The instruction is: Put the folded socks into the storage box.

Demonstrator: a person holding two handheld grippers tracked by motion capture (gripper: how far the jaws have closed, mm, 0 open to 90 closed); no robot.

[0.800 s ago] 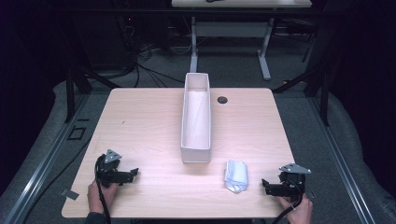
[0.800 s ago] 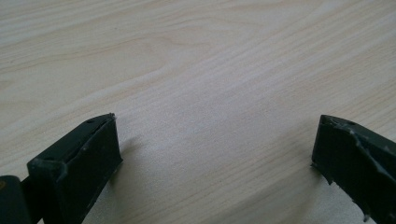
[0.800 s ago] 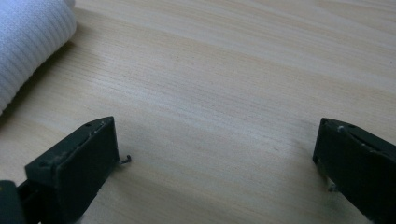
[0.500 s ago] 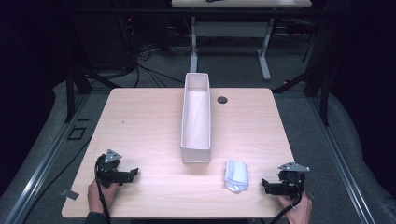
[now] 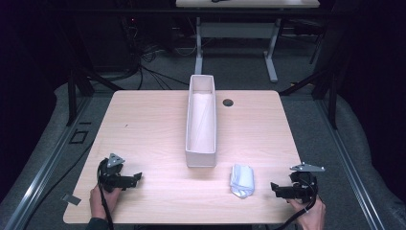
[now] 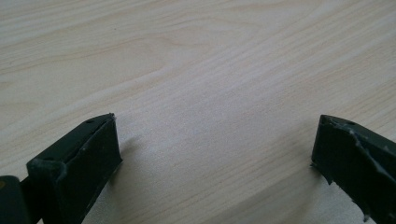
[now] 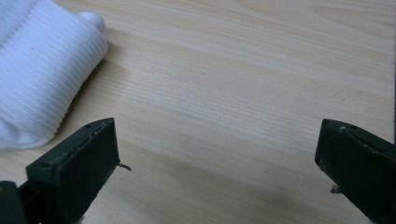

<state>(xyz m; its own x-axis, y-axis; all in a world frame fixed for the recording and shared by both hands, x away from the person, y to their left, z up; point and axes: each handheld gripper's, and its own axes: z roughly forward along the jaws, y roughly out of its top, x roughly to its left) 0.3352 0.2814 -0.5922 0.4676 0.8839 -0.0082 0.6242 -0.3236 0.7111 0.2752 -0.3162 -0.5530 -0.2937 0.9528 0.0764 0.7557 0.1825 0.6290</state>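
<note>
- While looking down from the high view: wooden table (image 5: 143, 124), long white box (image 5: 201, 120) standing open in the middle, folded white cloth (image 5: 242, 179) lying just past the box's near end, on the right. Left gripper (image 5: 135, 178) low at the near left corner, right gripper (image 5: 274, 187) near the cloth, not touching it. Probably the very start, nothing picked up yet.
- From the left gripper view: jaws wide apart, bare wood between them, nothing held.
- From the right gripper view: jaws wide apart too, holding nothing; ribbed cloth (image 7: 42, 70) up close at the left, a detail too small from above. Next, most likely: swing left, close on the cloth.
</note>
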